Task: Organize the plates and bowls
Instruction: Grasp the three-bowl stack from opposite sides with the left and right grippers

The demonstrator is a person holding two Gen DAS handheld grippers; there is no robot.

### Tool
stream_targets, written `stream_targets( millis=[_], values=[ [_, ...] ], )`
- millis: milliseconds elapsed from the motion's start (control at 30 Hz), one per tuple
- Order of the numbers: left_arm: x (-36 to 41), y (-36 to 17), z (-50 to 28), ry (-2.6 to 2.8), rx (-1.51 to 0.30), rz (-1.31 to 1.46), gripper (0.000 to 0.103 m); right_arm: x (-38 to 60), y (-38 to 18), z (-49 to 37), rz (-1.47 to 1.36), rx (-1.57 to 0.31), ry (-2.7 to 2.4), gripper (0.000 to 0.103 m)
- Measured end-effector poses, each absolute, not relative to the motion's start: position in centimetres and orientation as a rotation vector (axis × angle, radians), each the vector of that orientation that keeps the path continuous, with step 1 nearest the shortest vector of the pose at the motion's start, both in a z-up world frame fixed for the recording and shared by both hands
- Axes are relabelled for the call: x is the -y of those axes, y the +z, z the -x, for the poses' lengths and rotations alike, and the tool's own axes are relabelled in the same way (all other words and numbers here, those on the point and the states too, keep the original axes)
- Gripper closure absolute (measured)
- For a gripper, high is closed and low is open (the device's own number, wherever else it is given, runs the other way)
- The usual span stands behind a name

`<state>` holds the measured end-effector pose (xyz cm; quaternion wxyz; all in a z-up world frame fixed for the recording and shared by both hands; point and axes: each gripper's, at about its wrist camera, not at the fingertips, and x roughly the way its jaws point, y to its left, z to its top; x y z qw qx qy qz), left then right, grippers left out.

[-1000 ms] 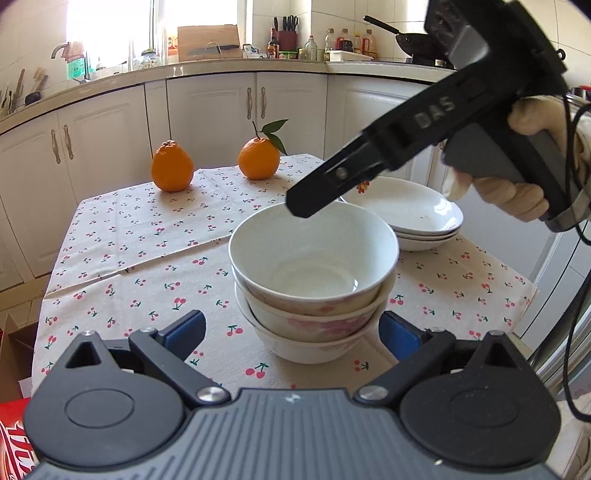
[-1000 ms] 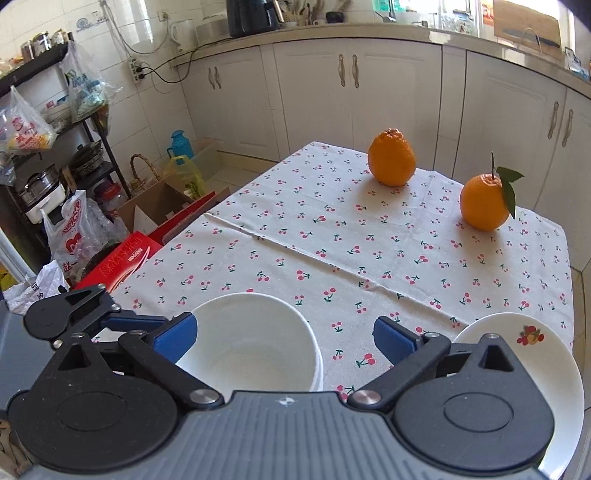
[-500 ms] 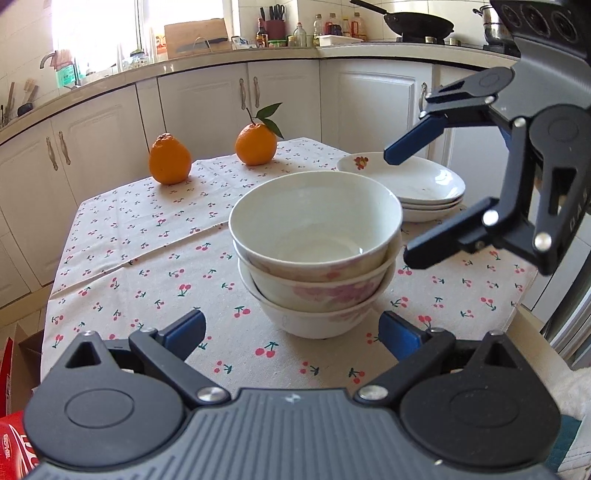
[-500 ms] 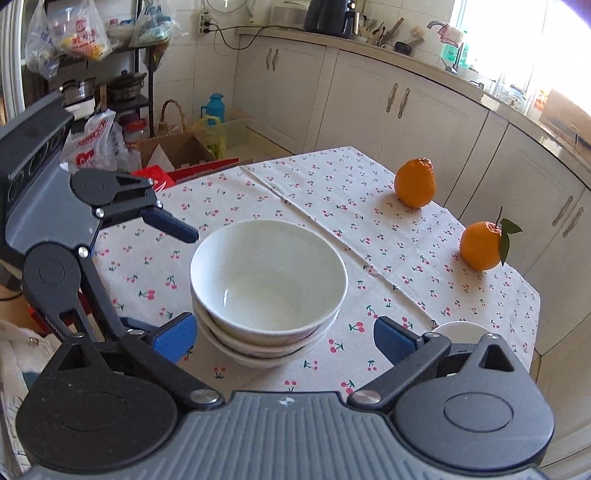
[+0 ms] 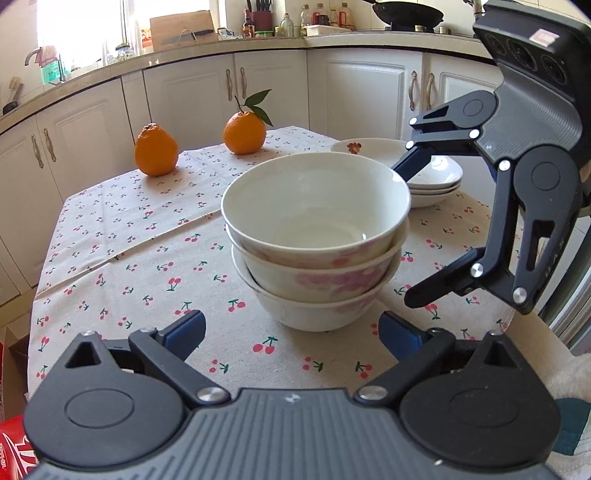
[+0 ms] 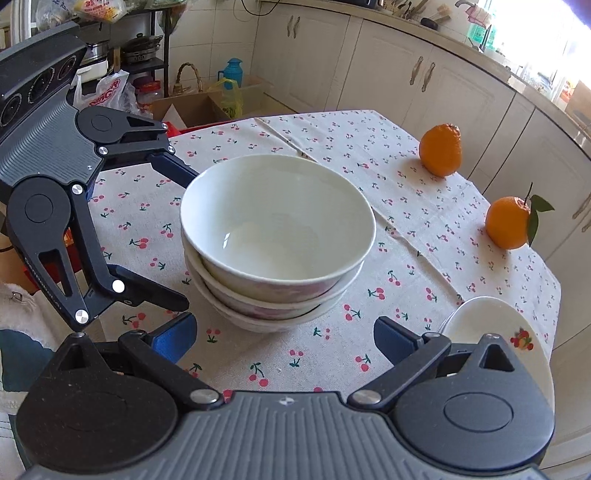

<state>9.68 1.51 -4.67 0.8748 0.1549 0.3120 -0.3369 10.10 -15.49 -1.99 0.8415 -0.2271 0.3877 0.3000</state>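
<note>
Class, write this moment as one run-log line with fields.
bowls: bowl stack nested on tablecloth | plates: plate stack beside | left gripper: open, empty | right gripper: open, empty

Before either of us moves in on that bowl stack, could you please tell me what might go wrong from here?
1. The top bowl looks tilted in the three-bowl stack, so a nudge might slide it off.
2. The left hand-held gripper and right hand-held gripper both stand open beside the stack and could collide.
3. The plate stack sits near the table edge.

White cabinets under a sunlit window; floor apparently tiled.
</note>
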Motion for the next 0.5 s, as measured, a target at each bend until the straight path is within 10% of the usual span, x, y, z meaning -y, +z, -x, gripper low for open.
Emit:
stream_targets(
  millis=[500],
  values=[
    [-0.4,-5.4,-12.2,-0.821,-0.702,-0.385,0.010,15.4,-3.4,-12.7,0.513,-0.859,0.762,0.000]
  ],
)
